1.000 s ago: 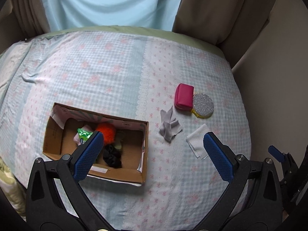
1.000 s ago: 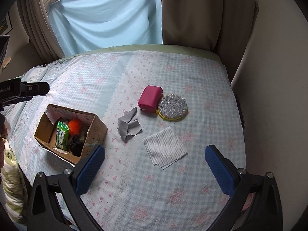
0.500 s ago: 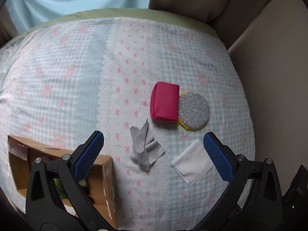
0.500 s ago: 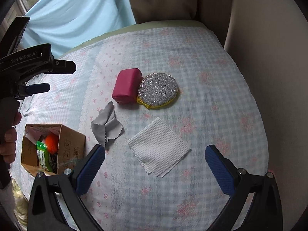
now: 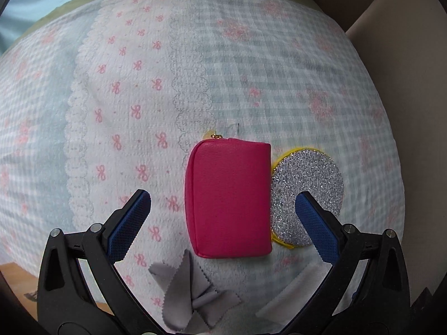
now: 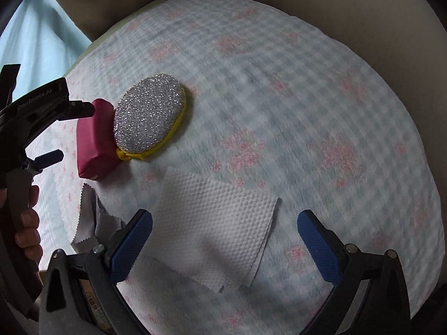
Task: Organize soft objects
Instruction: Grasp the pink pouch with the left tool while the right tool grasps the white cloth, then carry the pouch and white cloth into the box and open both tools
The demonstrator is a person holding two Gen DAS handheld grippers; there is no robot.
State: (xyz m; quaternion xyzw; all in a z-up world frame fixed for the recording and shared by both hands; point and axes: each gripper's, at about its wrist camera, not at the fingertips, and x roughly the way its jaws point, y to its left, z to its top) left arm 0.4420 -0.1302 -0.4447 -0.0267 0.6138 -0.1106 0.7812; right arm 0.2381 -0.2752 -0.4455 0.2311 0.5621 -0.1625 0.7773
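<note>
The pink pouch (image 5: 228,197) lies flat on the checked cloth (image 5: 279,69) covering the worktop, its right edge touching the round glittery silver pad (image 5: 307,195) with the yellow rim. The left claw (image 5: 222,202) hangs over the pouch, spread wide and holding nothing, its right finger over the silver pad. Just nearer lies the crumpled grey cloth (image 5: 192,298), and to its right a corner of the white paper towel (image 6: 218,229). Over that towel sits the right claw (image 6: 225,224), also wide open and empty. A cardboard corner (image 5: 14,276) shows at the near left edge of the left view.
</note>
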